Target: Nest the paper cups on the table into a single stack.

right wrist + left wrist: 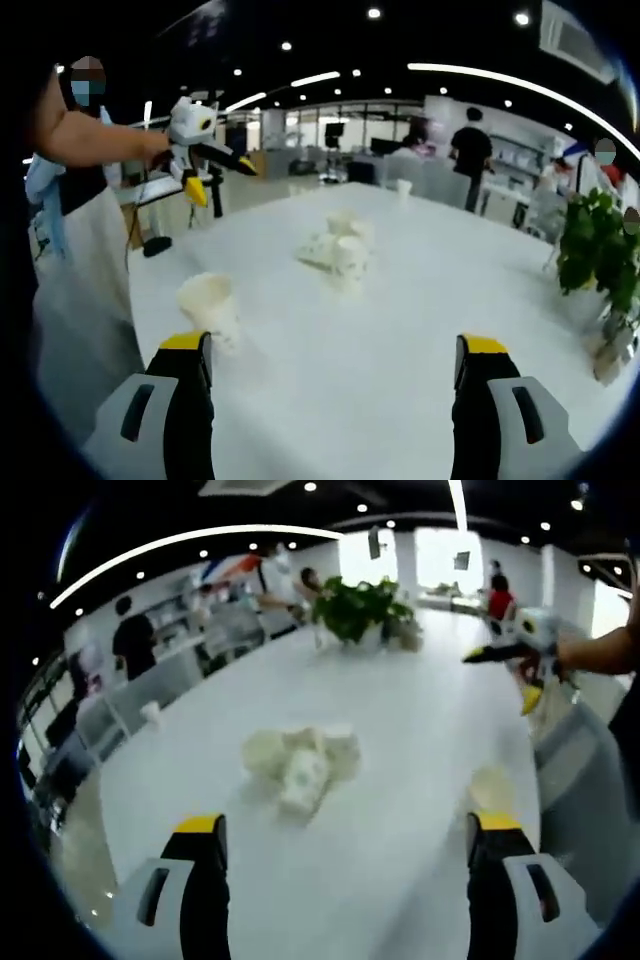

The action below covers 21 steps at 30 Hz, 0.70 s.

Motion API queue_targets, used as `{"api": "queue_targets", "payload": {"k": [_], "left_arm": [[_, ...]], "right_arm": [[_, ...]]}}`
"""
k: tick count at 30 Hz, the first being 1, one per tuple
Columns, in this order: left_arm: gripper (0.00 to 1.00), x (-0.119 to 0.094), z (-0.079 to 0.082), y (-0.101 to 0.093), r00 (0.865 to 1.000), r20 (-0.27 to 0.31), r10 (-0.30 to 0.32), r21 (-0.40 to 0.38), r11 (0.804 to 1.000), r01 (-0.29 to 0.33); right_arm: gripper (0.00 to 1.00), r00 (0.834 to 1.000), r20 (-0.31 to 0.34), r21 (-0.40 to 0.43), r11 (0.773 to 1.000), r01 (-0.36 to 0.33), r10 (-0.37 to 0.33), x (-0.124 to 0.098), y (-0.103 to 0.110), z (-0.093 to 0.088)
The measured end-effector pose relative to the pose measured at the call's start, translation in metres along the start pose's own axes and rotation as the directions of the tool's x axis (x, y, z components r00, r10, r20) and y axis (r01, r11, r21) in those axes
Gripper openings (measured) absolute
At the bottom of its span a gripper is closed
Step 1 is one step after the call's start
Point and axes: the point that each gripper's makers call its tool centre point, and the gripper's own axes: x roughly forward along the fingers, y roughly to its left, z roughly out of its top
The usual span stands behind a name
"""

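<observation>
1. I'm looking at an open-plan office: a long white table (420,740), ceiling spotlights and strip lights (500,72).
2. People (470,150) stand among desks; a potted plant (362,608) decorates the table.

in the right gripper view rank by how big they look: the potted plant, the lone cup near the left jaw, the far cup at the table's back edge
1. potted plant
2. lone cup, though nearness to the camera inflates it
3. far cup, smallest, but also farthest

Each claw (345,845) (330,365) has grey housings, black jaws — yellow-tipped — with a dark slot.
</observation>
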Motion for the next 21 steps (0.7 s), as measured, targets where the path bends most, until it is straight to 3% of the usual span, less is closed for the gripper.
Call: {"api": "queue_targets", "payload": {"k": [8,21], "left_arm": [[0.98,0.020,0.022,0.005,1.000,0.005,-0.019,0.029,0.999,0.018],[0.93,0.058,0.029,0.009,0.998,-0.051,-0.048,0.054,0.997,0.051]], "right_arm": [[1.00,1.000,0.001,0.017,1.000,0.002,-0.002,-0.001,0.002,-0.004],[1.00,1.000,0.006,0.041,0.999,-0.019,0.019,0.001,0.015,-0.011]]}}
